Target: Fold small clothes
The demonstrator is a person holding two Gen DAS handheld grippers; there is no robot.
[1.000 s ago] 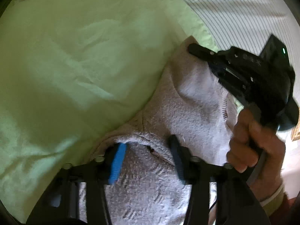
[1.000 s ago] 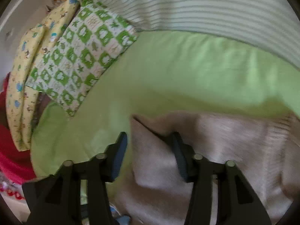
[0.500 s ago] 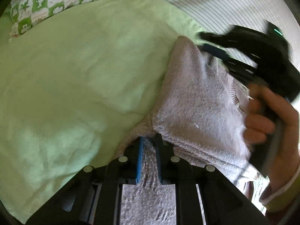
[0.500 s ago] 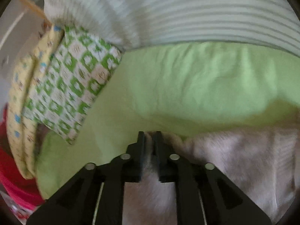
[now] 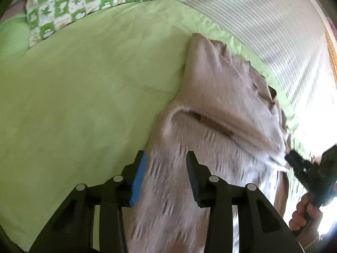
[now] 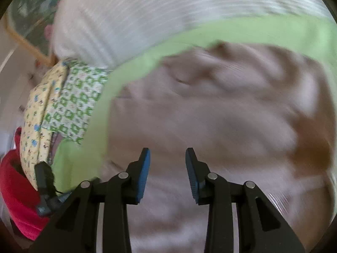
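Observation:
A small beige knit garment (image 5: 219, 109) lies on a light green sheet (image 5: 84, 97), with one part folded over along a crease. My left gripper (image 5: 166, 164) is open and empty just above the garment's near part. In the right wrist view the garment (image 6: 221, 113) fills the middle, blurred. My right gripper (image 6: 167, 160) is open and empty above it. The right gripper also shows at the right edge of the left wrist view (image 5: 294, 162), beside the garment's right side.
A green-and-white patterned pillow (image 5: 84, 2) lies at the far left, also in the right wrist view (image 6: 78, 101) beside a yellow patterned cushion (image 6: 40, 113). A striped white bedcover (image 5: 263, 21) lies beyond the sheet. A red item (image 6: 16, 196) sits at the left.
Both grippers were shut on the garment half a second ago and have now opened and let go. The garment's part now lies folded over. The right gripper has pulled back to the right.

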